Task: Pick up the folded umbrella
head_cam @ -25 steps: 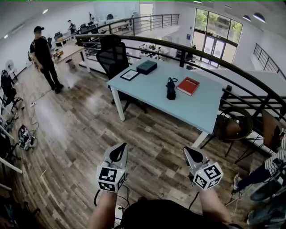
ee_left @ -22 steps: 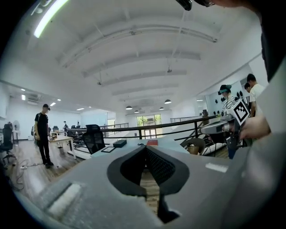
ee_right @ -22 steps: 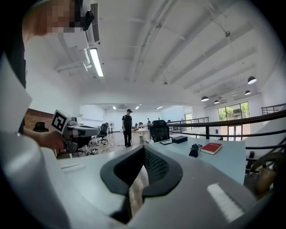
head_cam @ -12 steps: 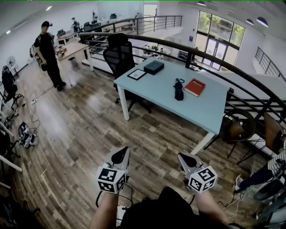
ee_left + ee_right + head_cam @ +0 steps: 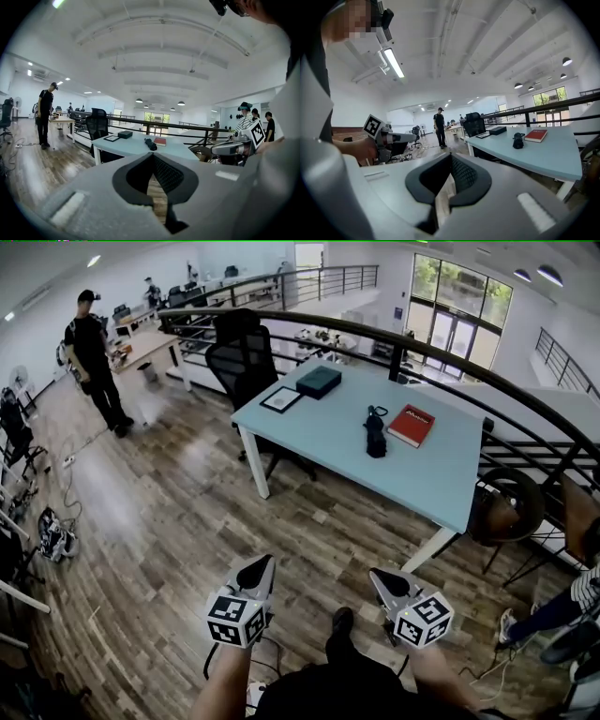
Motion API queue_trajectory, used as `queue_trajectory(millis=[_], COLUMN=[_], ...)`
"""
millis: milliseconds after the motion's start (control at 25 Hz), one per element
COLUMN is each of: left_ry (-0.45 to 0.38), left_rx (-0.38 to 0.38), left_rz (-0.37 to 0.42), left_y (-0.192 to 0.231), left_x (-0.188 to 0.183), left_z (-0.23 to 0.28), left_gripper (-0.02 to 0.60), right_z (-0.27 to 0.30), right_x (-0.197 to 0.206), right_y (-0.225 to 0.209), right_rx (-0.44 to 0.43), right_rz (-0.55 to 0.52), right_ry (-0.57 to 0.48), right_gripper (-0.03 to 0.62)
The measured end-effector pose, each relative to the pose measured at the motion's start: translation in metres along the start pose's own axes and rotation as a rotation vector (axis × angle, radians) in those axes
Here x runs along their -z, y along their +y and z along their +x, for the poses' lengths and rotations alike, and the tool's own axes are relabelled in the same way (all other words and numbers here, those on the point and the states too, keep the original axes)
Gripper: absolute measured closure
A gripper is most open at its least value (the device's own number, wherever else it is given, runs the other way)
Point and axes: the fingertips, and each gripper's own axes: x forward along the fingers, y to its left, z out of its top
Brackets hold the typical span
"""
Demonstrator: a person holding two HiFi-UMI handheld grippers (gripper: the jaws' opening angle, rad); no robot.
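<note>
Far off to the left of the left claw (image 5: 255,565), a person (image 5: 92,352) stands on the wood floor (image 5: 169,521). The left claw and right claw (image 5: 382,577) hang side by side, both pinched closed and empty. Well ahead of the right claw, the folded umbrella (image 5: 376,432) lies on the pale table (image 5: 319,432), with a red book (image 5: 414,425) just to its right.
</note>
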Motion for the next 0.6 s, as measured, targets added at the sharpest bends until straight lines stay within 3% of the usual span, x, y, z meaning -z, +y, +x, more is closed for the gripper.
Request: queue_trajectory(millis=[440,600], left_ry=[0.061,0.055], left_rx=[0.041,0.044], left_rz=[0.036,0.036], left_y=[0.019,0.021], left_x=[-0.047,-0.067], left_z=[0.175,0.224], left_gripper=[0.575,0.575], right_z=[0.087,0.109], right_x=[-0.048,-0.064], right_y=[-0.157,-0.191], right_rx=[0.022,-0.007], right_rz=[0.046,0.045], right_ry=[-0.023,-0.024], right_gripper=[0.595,0.595])
